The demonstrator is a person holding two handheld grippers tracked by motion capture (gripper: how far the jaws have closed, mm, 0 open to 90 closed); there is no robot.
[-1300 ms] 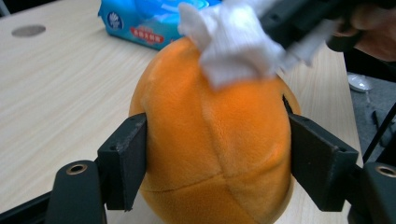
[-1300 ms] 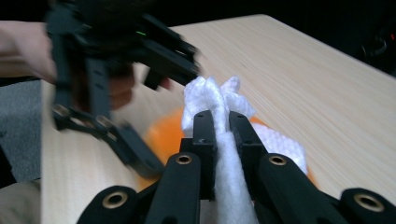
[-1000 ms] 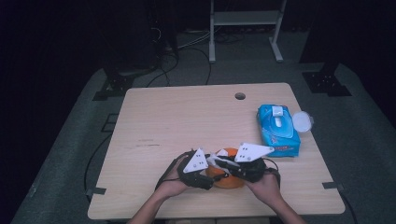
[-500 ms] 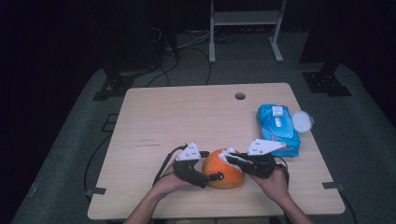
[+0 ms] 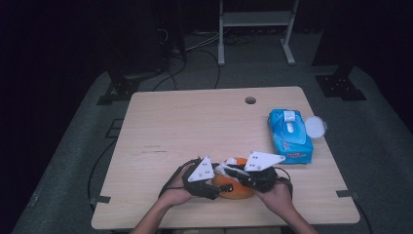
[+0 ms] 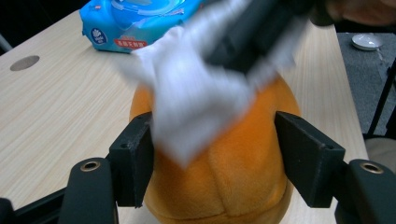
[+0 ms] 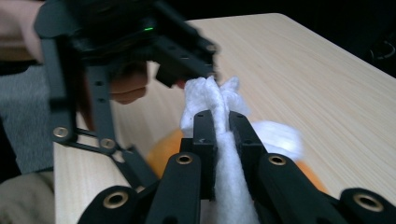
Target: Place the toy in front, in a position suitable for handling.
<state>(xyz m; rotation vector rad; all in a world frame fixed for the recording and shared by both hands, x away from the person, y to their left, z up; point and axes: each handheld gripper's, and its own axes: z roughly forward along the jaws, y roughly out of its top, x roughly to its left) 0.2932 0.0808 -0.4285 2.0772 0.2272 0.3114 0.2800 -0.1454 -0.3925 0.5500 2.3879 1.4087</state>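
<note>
One orange plush (image 6: 219, 182) gripped by left hand-held gripper (image 6: 215, 158), its jaws just closed in. Right hand-held gripper (image 7: 223, 126) pinches one white wipe (image 7: 229, 186) above the plush. One wipe pack (image 5: 289, 136) beyond on the worktop (image 5: 195, 126).

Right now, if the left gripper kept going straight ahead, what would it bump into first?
Probably the white wipe that the right gripper holds over the orange plush toy; the toy already sits between the left gripper's jaws.
</note>
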